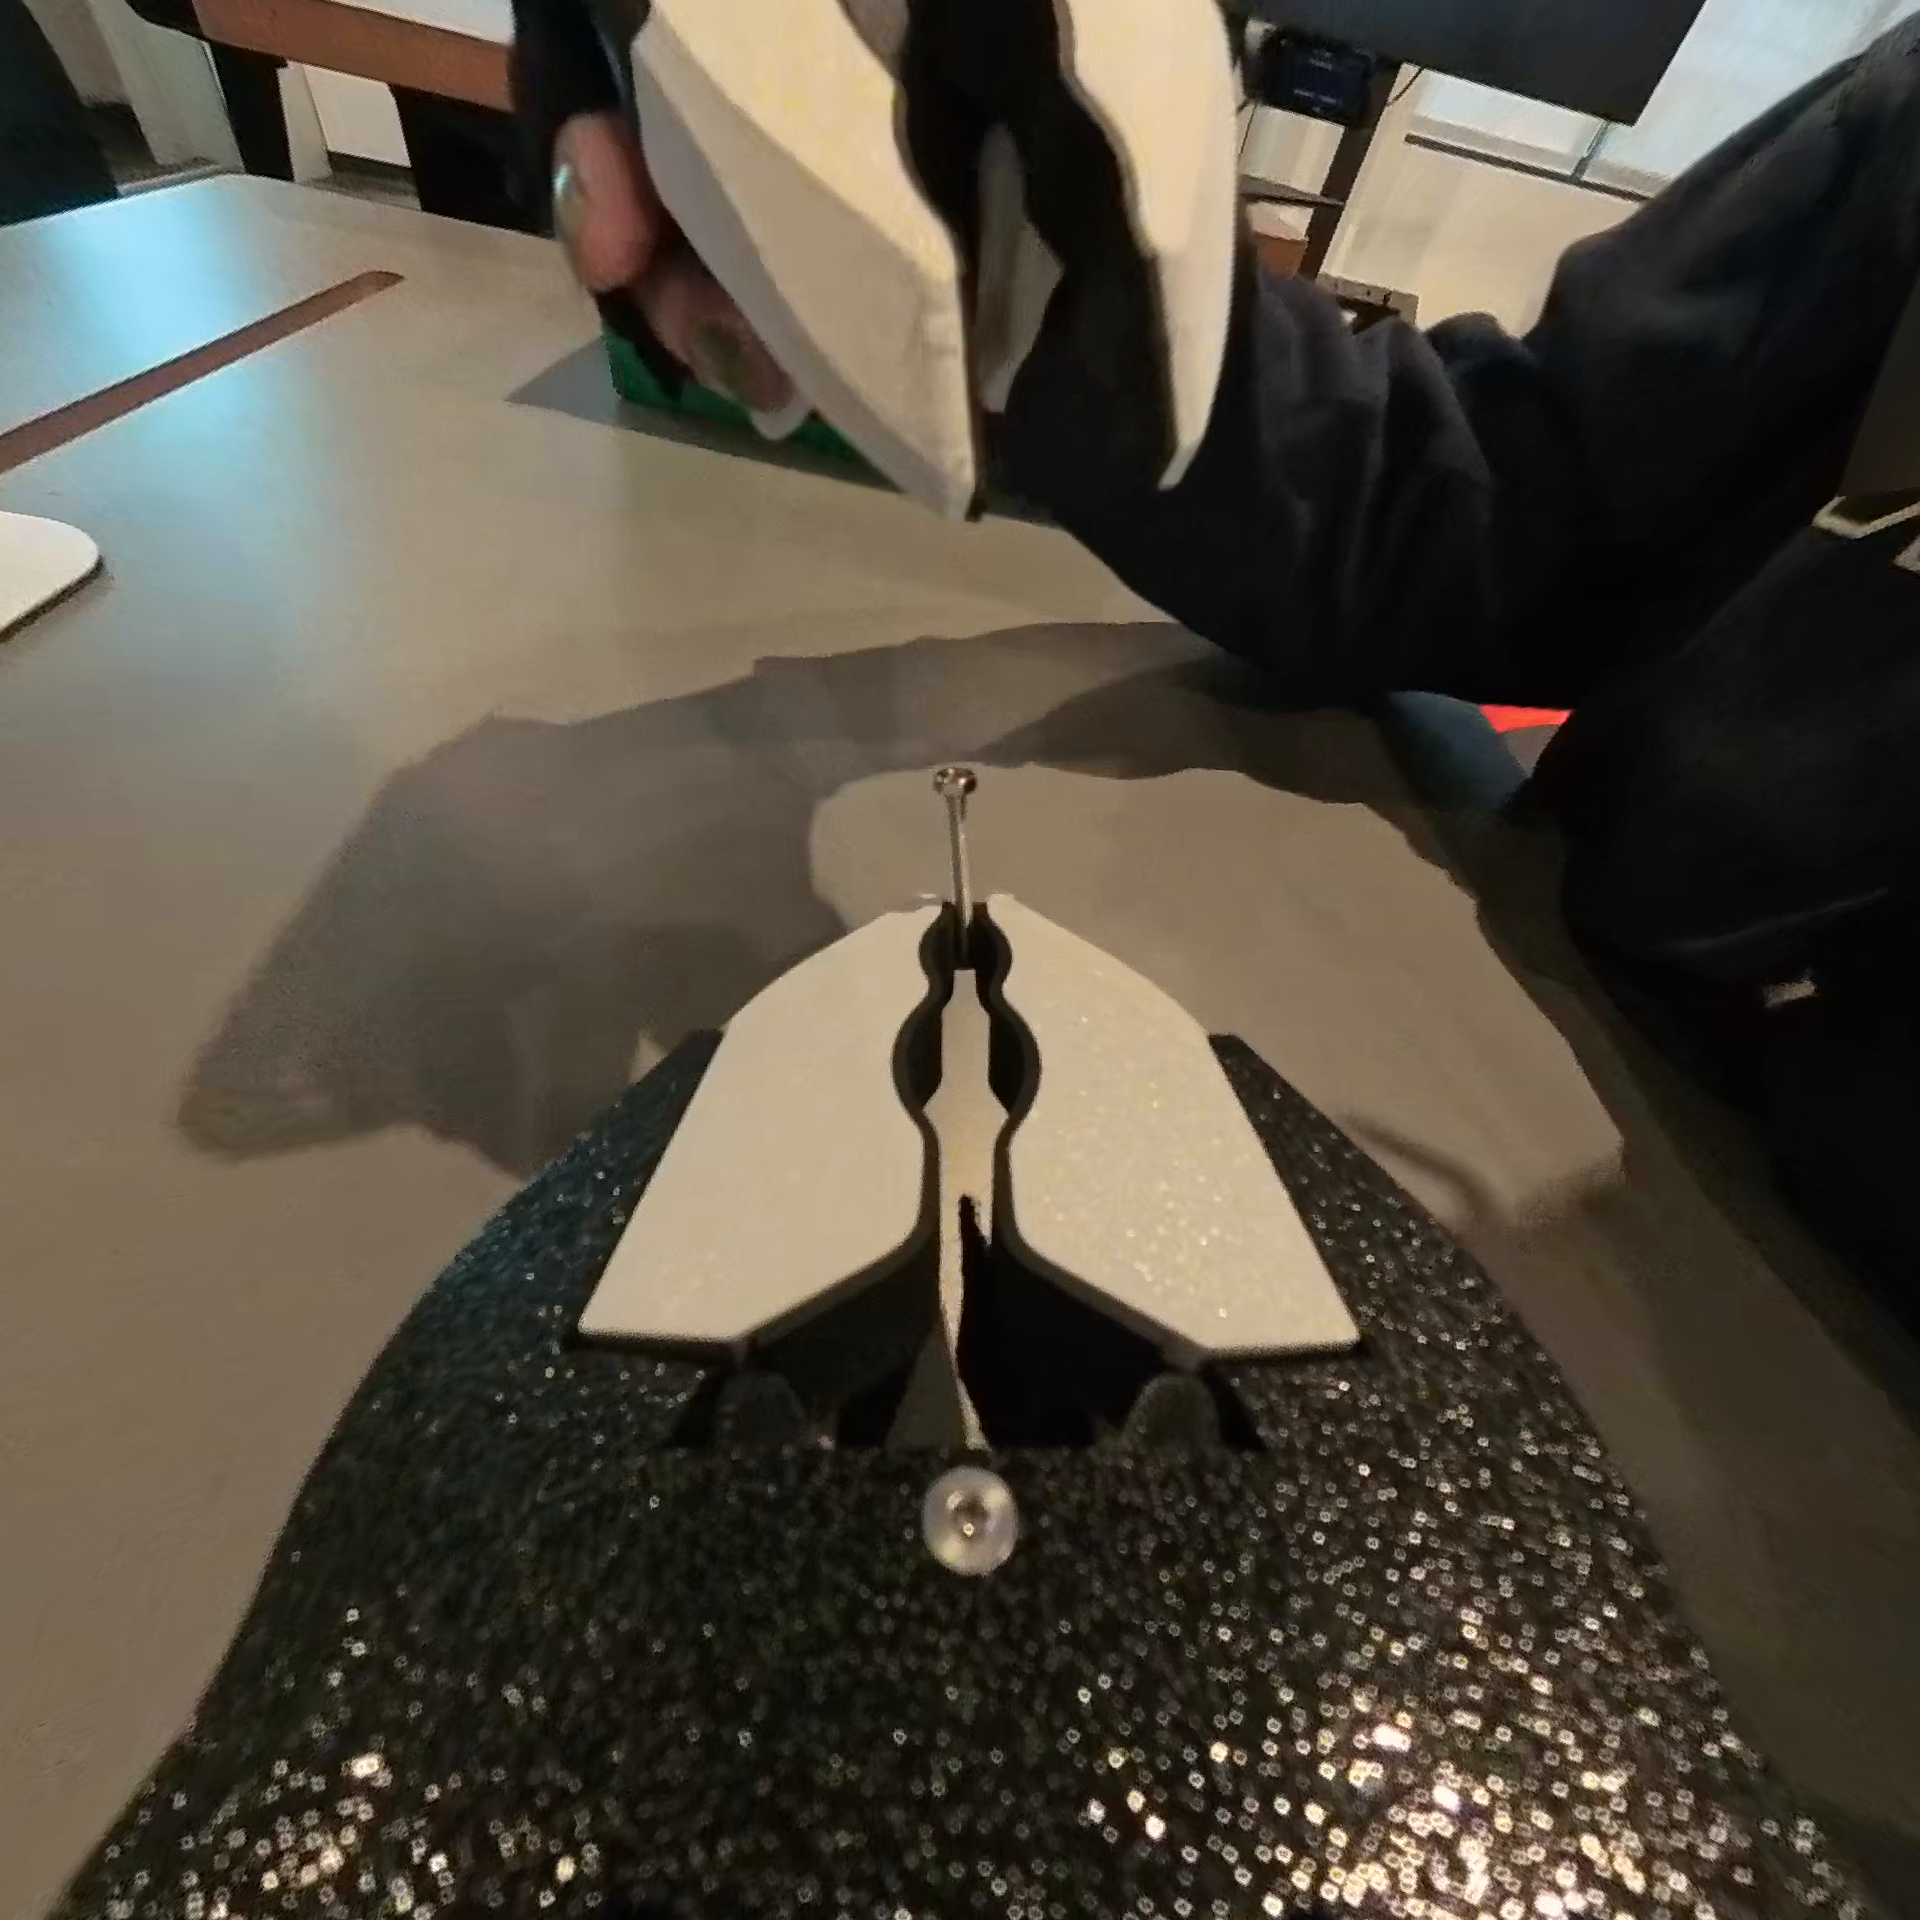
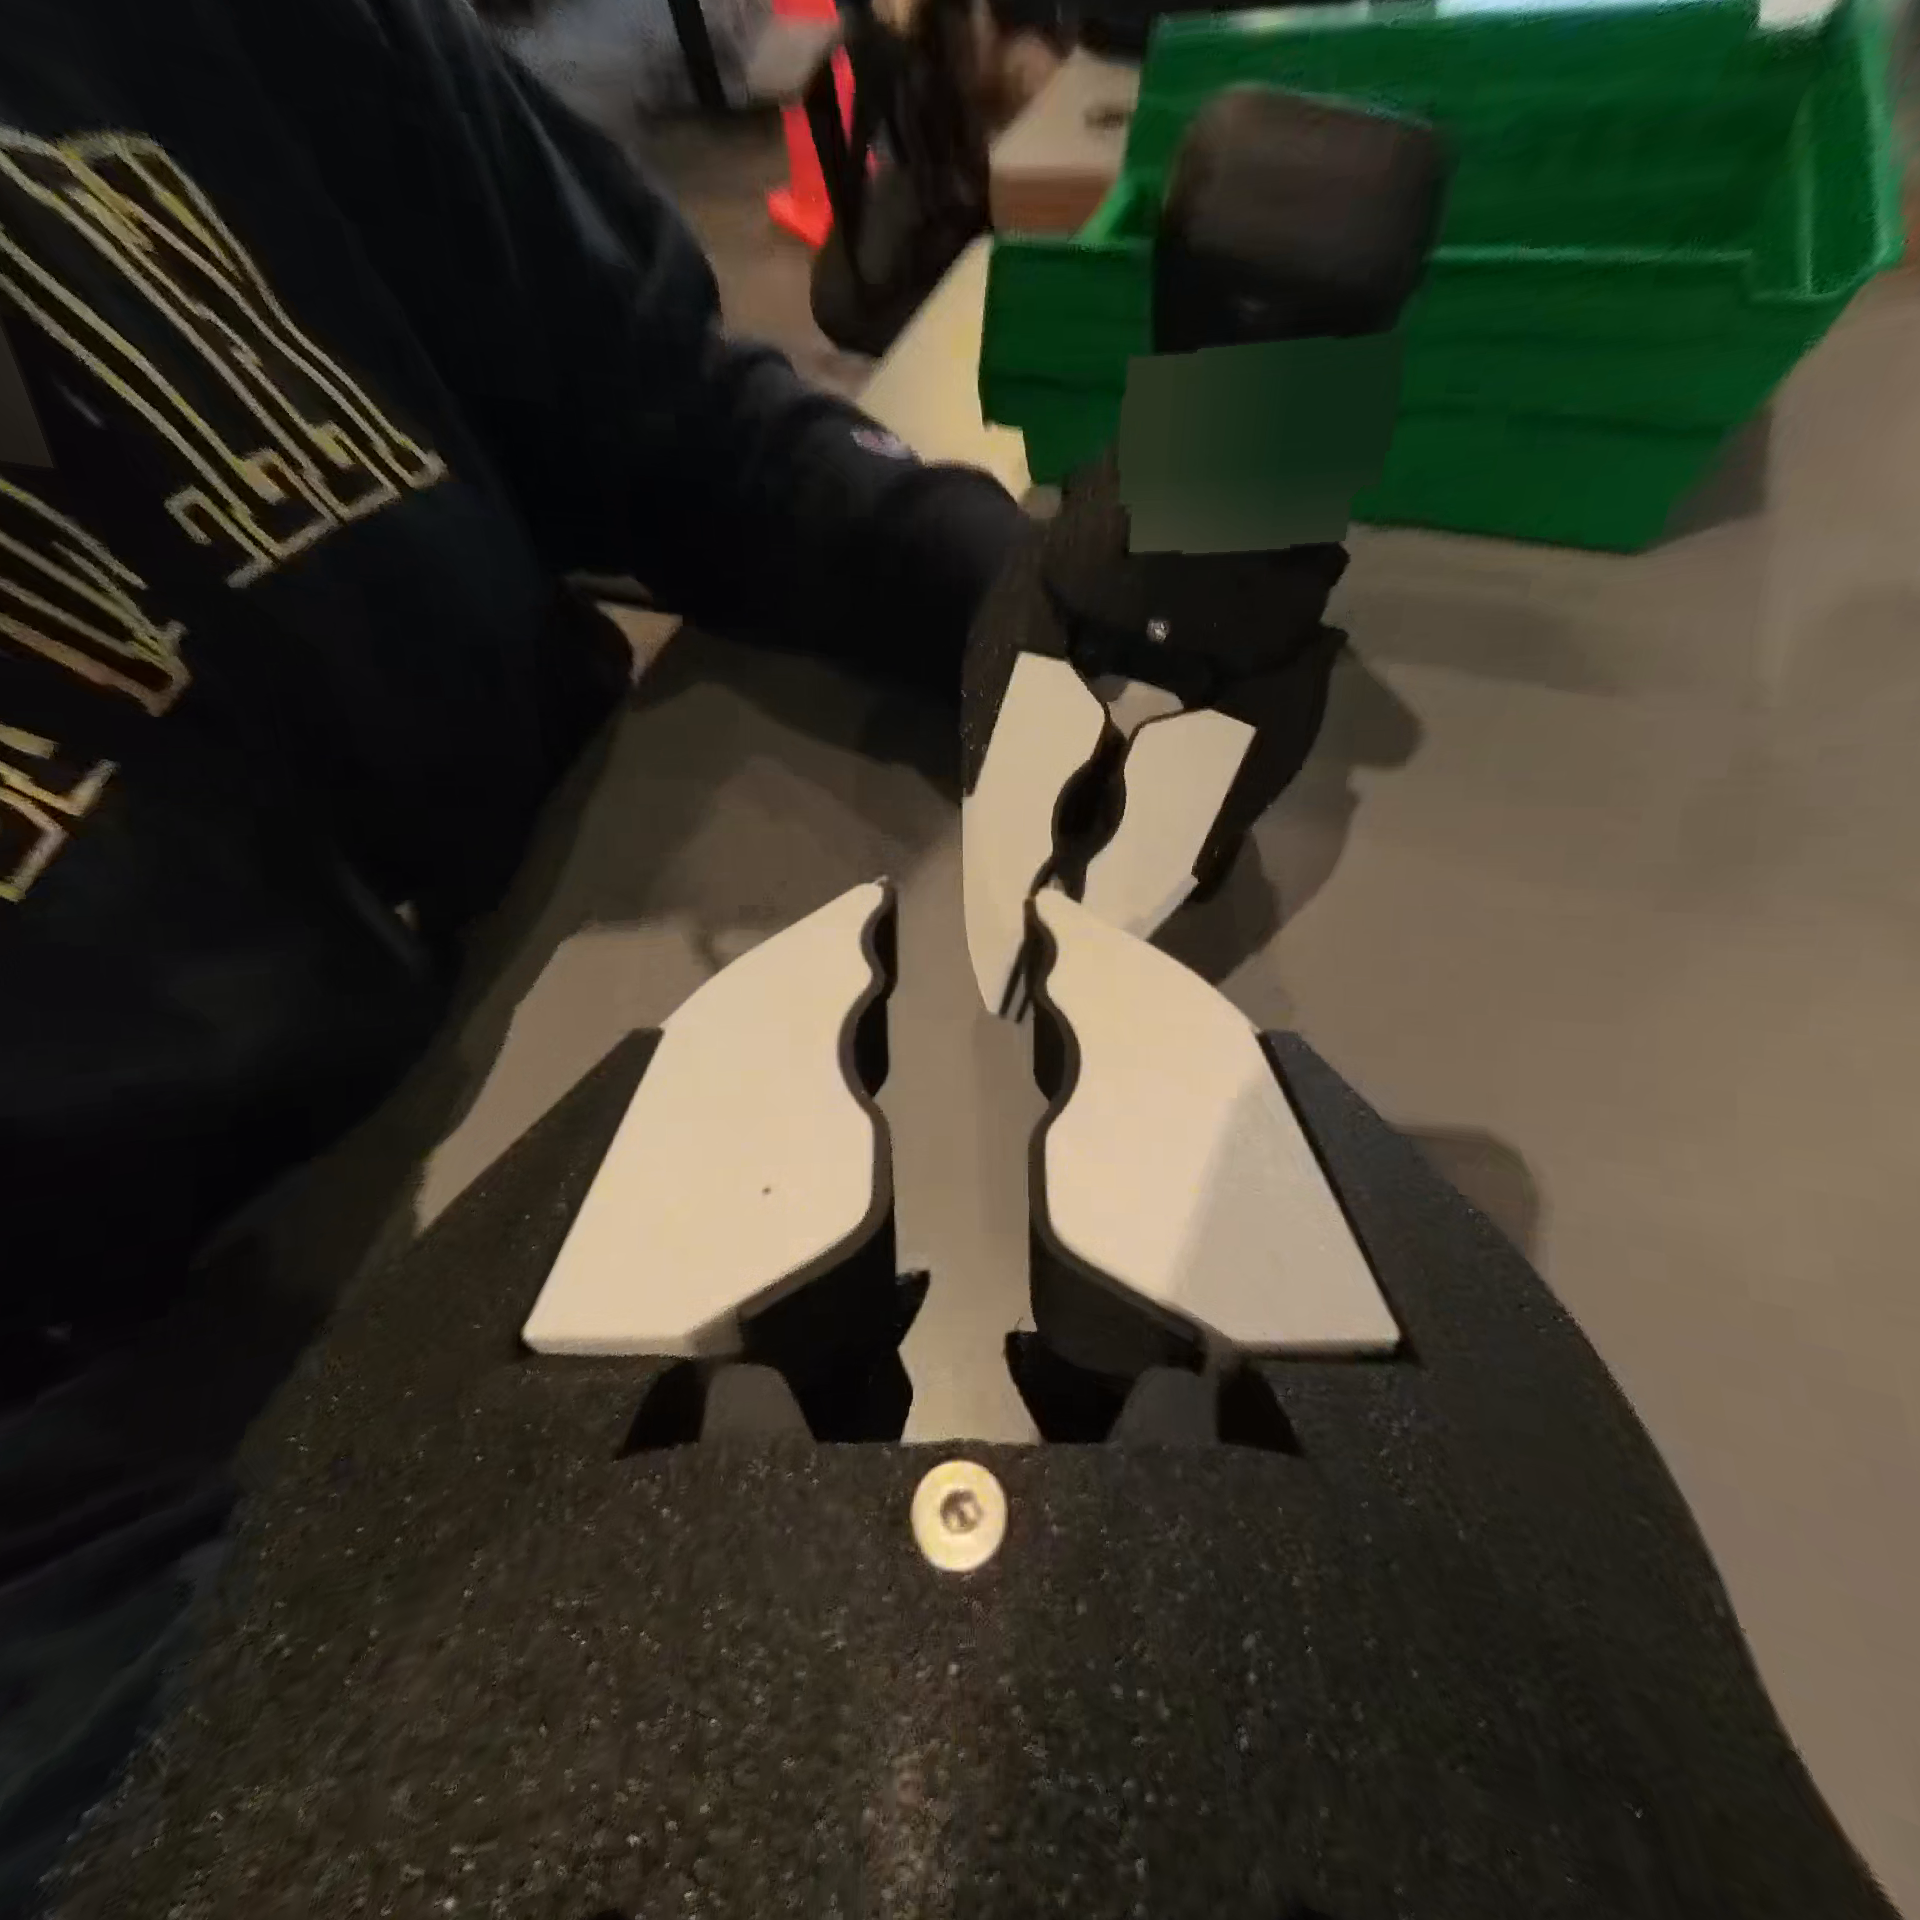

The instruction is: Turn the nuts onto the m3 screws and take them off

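Note:
My left gripper (image 1: 961,912) is shut on a thin metal screw (image 1: 958,847). The screw sticks straight out from the fingertips over the grey table (image 1: 312,675), with its round head (image 1: 953,779) at the far end. No nut shows on the bare shaft. My right gripper (image 2: 961,920) is open with nothing between its fingers. In the left wrist view it (image 1: 1060,488) hangs above and beyond the screw, held by a hand. In the right wrist view the left gripper (image 2: 1039,894) points towards me, its tips just by my right finger (image 2: 1132,1039).
A green bin (image 2: 1558,312) stands on the table behind the left gripper and also shows in the left wrist view (image 1: 727,410). A person's dark sleeve (image 1: 1455,468) reaches in from the right. A white flat object (image 1: 31,561) lies at the left edge. The tips of one gripper are about 7 centimetres away from the tips of the other.

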